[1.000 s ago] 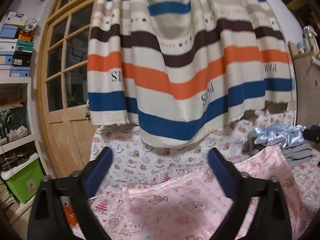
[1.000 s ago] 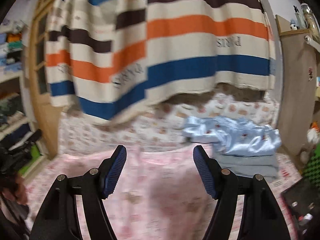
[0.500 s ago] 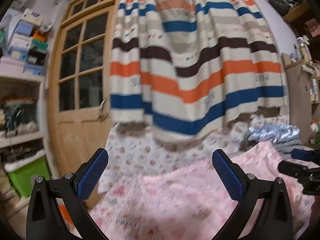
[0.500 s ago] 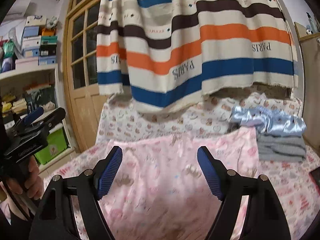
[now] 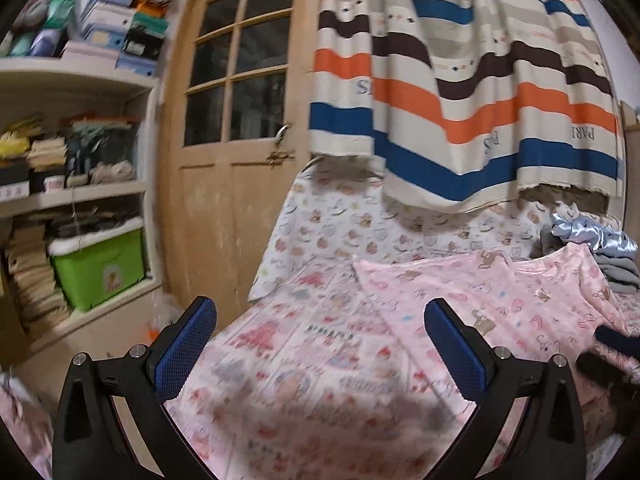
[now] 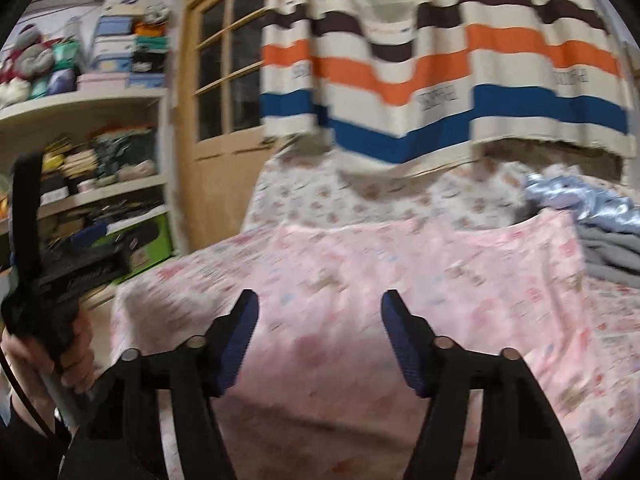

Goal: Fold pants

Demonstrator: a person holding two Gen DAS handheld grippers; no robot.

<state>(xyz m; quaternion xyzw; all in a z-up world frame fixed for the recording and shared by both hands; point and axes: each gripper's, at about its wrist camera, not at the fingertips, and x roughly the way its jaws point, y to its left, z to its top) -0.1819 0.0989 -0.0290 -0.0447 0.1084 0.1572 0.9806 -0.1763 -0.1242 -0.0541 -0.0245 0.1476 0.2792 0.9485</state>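
Pants (image 6: 400,280) lie spread on the patterned bed sheet (image 5: 320,352), at twelve o'clock of the right gripper (image 6: 320,336), whose empty jaws are closing. From the left gripper (image 5: 320,352), jaws wide and empty, they lie toward two o'clock.

Both tools lower, right (image 6: 320,336) closing
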